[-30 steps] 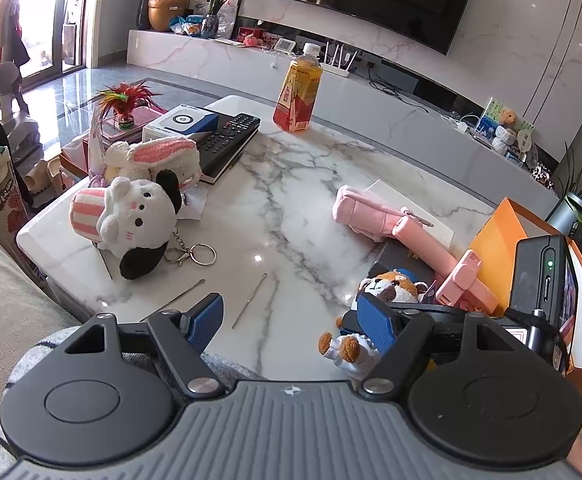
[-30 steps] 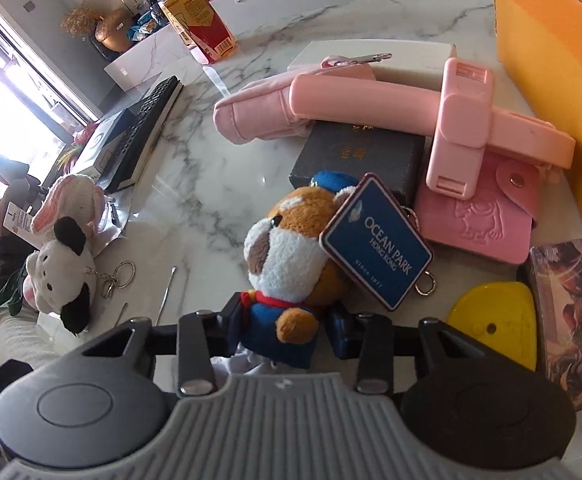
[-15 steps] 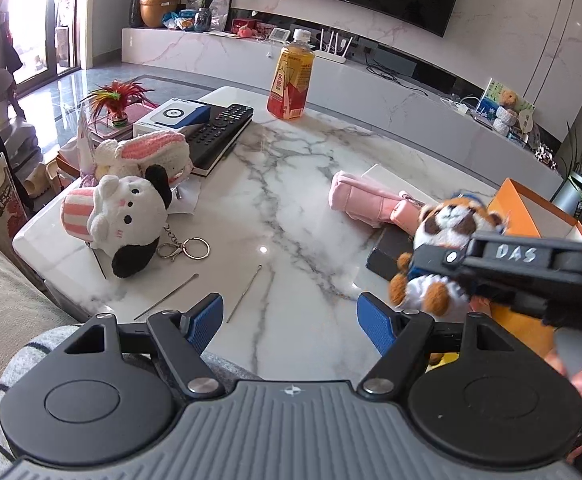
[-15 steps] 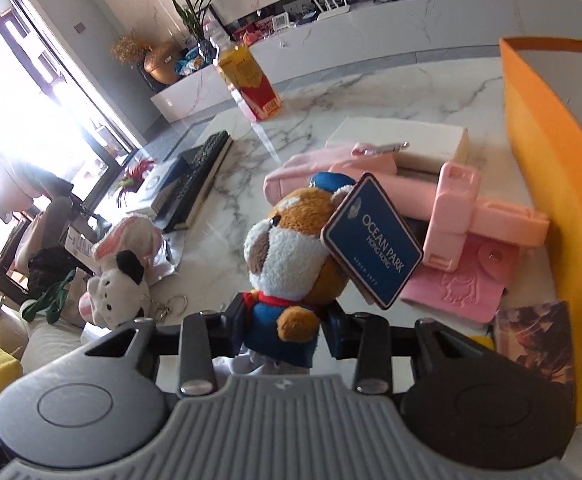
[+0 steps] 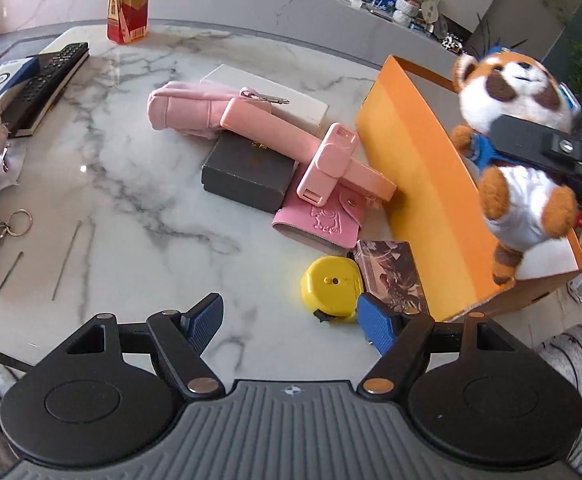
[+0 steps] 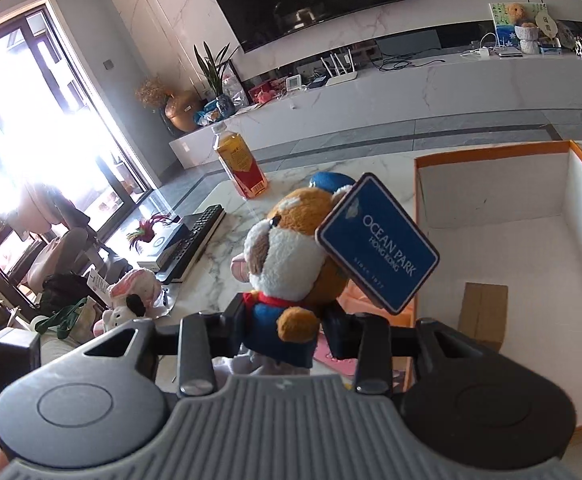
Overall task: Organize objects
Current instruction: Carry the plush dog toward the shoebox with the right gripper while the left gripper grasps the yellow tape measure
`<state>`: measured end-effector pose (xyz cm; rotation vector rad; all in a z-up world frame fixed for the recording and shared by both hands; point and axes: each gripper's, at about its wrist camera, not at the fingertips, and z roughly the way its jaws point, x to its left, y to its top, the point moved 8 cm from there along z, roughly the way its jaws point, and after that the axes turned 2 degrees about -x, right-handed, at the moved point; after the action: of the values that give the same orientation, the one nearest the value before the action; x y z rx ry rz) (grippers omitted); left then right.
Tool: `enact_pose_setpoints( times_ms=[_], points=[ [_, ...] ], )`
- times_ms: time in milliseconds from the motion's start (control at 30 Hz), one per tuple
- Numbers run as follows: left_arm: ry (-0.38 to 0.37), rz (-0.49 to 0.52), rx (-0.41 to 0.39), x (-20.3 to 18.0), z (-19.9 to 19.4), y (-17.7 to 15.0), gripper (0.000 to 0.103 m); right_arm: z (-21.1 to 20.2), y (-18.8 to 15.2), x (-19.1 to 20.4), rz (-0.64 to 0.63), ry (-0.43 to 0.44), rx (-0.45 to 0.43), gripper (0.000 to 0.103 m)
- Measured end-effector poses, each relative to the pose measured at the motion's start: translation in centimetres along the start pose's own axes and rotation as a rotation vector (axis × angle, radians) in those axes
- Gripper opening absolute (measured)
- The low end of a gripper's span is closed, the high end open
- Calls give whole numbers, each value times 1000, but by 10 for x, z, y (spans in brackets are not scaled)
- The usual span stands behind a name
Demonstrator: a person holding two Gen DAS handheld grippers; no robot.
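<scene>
A plush toy (image 6: 291, 264) in brown and white, with a blue shirt, a red collar and a blue tag (image 6: 377, 242) printed "OCEAN PARK HONG KONG", is held upright in the air beside the open orange box (image 5: 423, 184). The box is white inside and stands on the marble table (image 5: 139, 184). A small brown carton (image 6: 483, 316) is seen on its floor.
</scene>
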<state>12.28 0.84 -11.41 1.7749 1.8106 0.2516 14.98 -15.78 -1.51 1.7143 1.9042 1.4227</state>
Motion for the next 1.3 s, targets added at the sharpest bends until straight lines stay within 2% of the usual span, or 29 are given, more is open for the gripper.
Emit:
enact_pose_setpoints(
  times_ms=[167,233,433,500,600,667,733,767,833,867,933,1000,1200,1300],
  points=[
    [-49,-138,88,-8,38,7,87,-12,-1,-26,62,9,-23,42],
    [-50,-156,128,-11,51,6,86,-15,-1,-33,81,17,-28,42],
    [13,-96,118,-16,66,1,83,-15,-4,-44,135,44,-25,42],
    [0,-59,120,-20,68,0,89,-14,-4,-46,144,48,-26,42],
    [-7,59,142,-32,69,-8,100,-15,-3,-46,151,50,-27,42],
    [-1,52,149,-32,66,-12,101,-16,-2,-45,154,54,-29,42],
    [20,-7,147,-21,60,-12,93,-18,-1,-44,151,57,-33,42],
    [47,-34,135,-13,56,-11,88,-19,-1,-43,150,58,-34,42],
    [111,-44,106,3,49,-10,87,-21,-1,-43,152,58,-38,42],
    [104,-46,112,7,48,-10,88,-21,-1,-44,153,57,-38,43],
    [34,-54,164,5,48,-14,86,-20,-1,-45,158,51,-37,43],
    [-9,-43,165,-3,48,-11,83,-18,-2,-45,160,50,-34,43],
    [83,147,168,-25,56,-14,90,-18,-4,-42,155,57,-24,43],
    [188,243,163,-28,62,-16,97,-18,-4,-42,164,56,-30,43]
  ],
)
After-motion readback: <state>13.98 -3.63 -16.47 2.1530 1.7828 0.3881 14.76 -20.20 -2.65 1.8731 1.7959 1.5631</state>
